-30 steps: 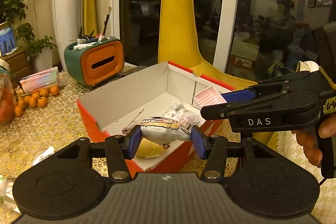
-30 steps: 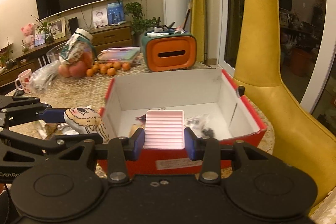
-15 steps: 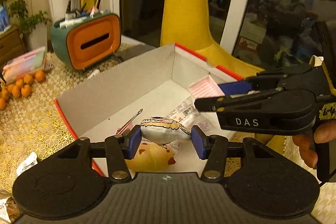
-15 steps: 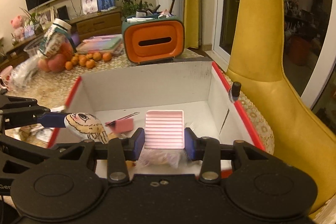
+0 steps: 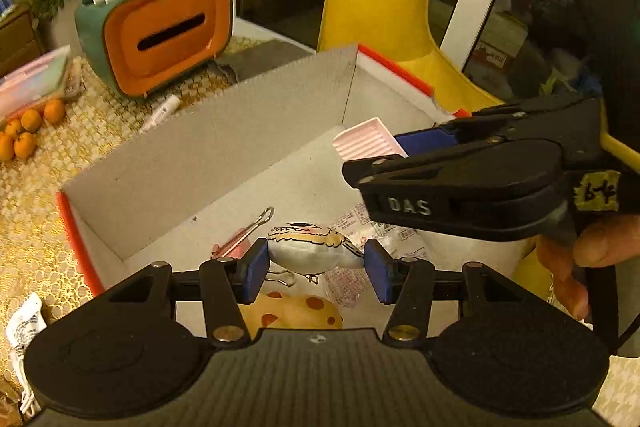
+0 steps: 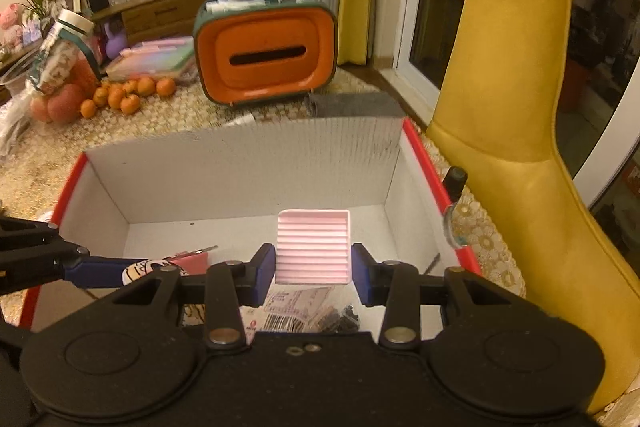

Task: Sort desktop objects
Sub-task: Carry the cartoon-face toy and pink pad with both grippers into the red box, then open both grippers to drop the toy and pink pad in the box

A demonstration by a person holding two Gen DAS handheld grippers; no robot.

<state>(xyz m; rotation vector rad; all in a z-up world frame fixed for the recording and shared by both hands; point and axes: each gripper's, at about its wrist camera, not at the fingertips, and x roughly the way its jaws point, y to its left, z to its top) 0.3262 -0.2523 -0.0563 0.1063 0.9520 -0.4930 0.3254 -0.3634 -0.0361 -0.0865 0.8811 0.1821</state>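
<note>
The left gripper [image 5: 315, 269] is clamped on a small plush toy [image 5: 310, 249], held over the box [image 5: 192, 163] at lower centre. The right gripper [image 6: 313, 275] is clamped on a pink ridged tray [image 6: 313, 247], also above the box interior. A clip, packets and a spotted yellow item are already deposited inside. 2 releases are judged left; small bits are left on the table [image 5: 36, 203] at left.
</note>
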